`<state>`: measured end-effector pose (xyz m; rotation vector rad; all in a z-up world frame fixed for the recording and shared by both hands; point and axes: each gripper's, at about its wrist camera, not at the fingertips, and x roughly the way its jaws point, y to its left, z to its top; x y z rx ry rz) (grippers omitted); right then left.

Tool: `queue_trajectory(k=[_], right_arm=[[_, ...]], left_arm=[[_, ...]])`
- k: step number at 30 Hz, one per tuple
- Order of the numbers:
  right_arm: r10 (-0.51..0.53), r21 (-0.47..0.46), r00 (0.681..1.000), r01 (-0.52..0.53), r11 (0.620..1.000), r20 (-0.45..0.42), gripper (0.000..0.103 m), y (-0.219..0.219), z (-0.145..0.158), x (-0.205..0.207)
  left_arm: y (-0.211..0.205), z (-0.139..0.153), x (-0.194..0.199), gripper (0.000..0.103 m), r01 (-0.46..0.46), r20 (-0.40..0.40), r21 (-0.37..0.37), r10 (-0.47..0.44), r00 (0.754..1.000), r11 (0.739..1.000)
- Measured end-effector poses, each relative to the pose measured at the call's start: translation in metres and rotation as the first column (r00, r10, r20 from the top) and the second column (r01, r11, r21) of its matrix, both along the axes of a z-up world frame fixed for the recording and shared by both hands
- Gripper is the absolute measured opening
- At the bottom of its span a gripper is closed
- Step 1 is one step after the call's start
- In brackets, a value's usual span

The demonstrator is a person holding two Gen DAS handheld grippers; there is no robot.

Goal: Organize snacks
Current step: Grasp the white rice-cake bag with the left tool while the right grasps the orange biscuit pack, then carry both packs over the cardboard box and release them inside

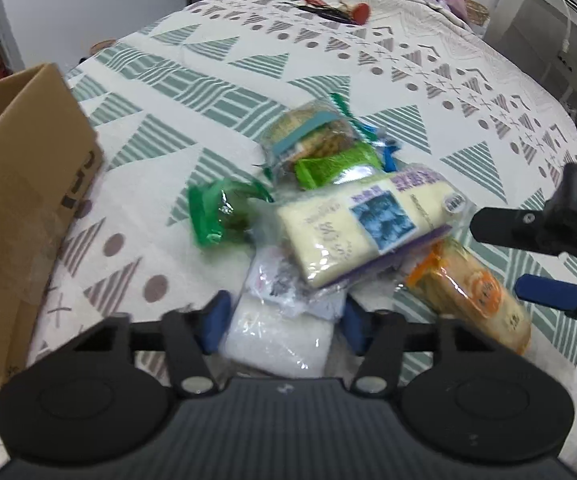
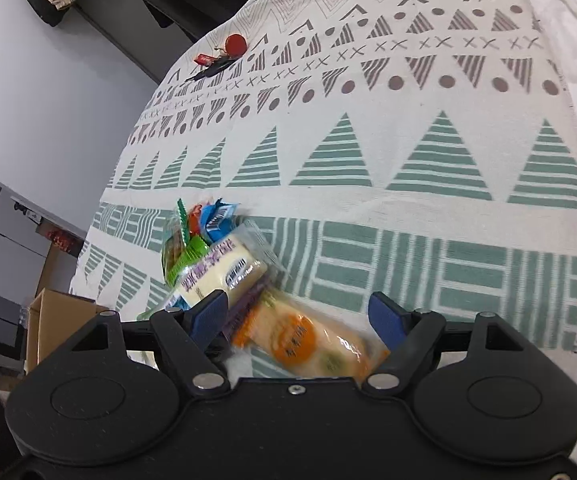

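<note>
A pile of snack packs lies on the patterned cloth. My left gripper (image 1: 284,322) is open, its blue pads on either side of a clear white pack (image 1: 280,336) at the near edge of the pile. Above it lie a pale yellow pack with a purple label (image 1: 364,224), an orange cracker pack (image 1: 472,292), a green pack (image 1: 216,216) and a clear biscuit pack (image 1: 308,132). My right gripper (image 2: 302,320) is open around the orange cracker pack (image 2: 308,340); the yellow pack (image 2: 220,272) lies by its left pad. The right gripper also shows in the left wrist view (image 1: 528,256).
An open cardboard box (image 1: 20,184) stands at the left of the pile, also seen in the right wrist view (image 2: 56,320). Red and black small items (image 1: 340,10) lie at the far edge of the cloth. A white cabinet (image 1: 548,28) stands at the far right.
</note>
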<state>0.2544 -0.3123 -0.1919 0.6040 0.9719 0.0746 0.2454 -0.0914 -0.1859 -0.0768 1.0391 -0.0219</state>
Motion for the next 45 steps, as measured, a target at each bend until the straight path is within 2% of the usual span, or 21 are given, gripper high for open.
queue_trajectory(k=[5,9,13,15,16,19,31,45], right_arm=[[0.057,-0.051,0.998,-0.058,0.997,-0.021,0.078,0.014,-0.009,0.004],[0.094,-0.034,0.995,-0.096,0.995,-0.042,0.078,0.019,-0.007,-0.003],[0.156,-0.081,0.986,-0.160,0.984,-0.055,0.077,0.033,-0.007,-0.012],[0.176,-0.105,0.983,-0.181,0.978,-0.058,0.062,0.037,-0.006,-0.016],[0.181,-0.117,0.981,-0.188,0.975,-0.066,0.049,0.038,-0.006,-0.017],[0.185,-0.089,0.981,-0.190,0.978,-0.060,0.037,0.035,-0.004,-0.022],[0.202,0.005,0.979,-0.202,0.979,0.034,0.035,0.037,0.031,-0.045],[0.198,-0.004,0.974,-0.198,0.980,0.113,0.035,0.070,0.069,-0.058]], left_arm=[[0.015,0.004,-0.005,0.047,-0.035,-0.018,-0.035,0.035,0.999,0.999],[0.027,0.005,-0.013,0.046,-0.081,-0.037,-0.066,0.079,0.996,0.994],[0.037,0.007,-0.023,0.046,-0.101,-0.046,-0.070,0.098,0.994,0.992],[0.044,0.010,-0.028,0.046,-0.122,-0.052,-0.076,0.118,0.992,0.990],[0.048,0.011,-0.030,0.046,-0.130,-0.054,-0.080,0.126,0.991,0.988],[0.056,0.018,-0.037,0.046,-0.146,-0.051,-0.084,0.143,0.988,0.986],[0.076,0.059,-0.055,0.046,-0.148,-0.001,-0.115,0.149,0.989,0.982],[0.104,0.093,-0.063,0.046,-0.142,0.054,-0.140,0.151,0.987,0.980]])
